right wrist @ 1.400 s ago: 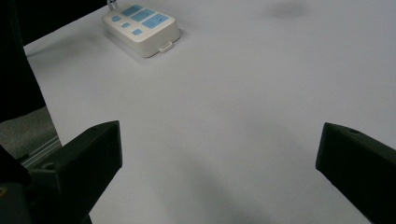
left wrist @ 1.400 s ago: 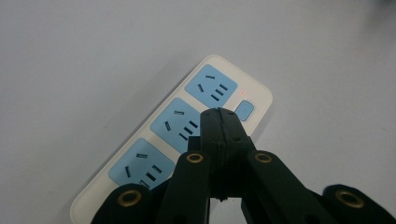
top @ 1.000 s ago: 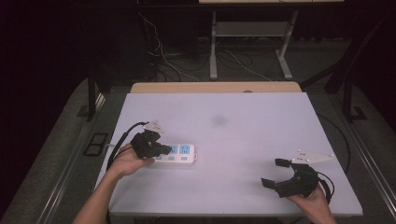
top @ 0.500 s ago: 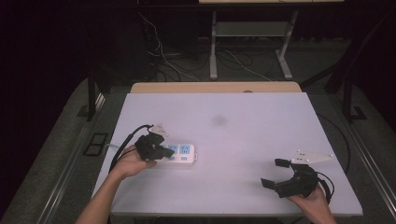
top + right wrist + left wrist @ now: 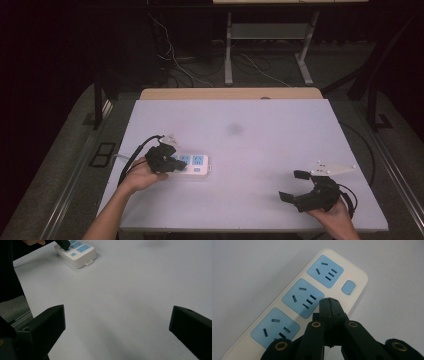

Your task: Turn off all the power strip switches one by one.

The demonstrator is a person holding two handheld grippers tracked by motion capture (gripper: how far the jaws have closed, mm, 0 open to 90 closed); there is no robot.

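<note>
The left gripper (image 5: 329,305) had its jaws pressed tight together — holding nothing, tips over the power strip (image 5: 297,302) near the table's (image 5: 260,135) left edge. The right gripper (image 5: 298,186) hovered well apart, jaws spread wide and empty.

Setting: a lab or recording studio. You work at a plain white rectangular table (image 5: 280,145) with a light wooden strip (image 5: 230,93) along its far edge. Black curtains (image 5: 75,45) close off a dark room. Grey carpeted floor (image 5: 55,170). Loose black and white cables (image 5: 175,55) trail beyond, beside a grey metal-legged stand (image 5: 265,45).
</note>
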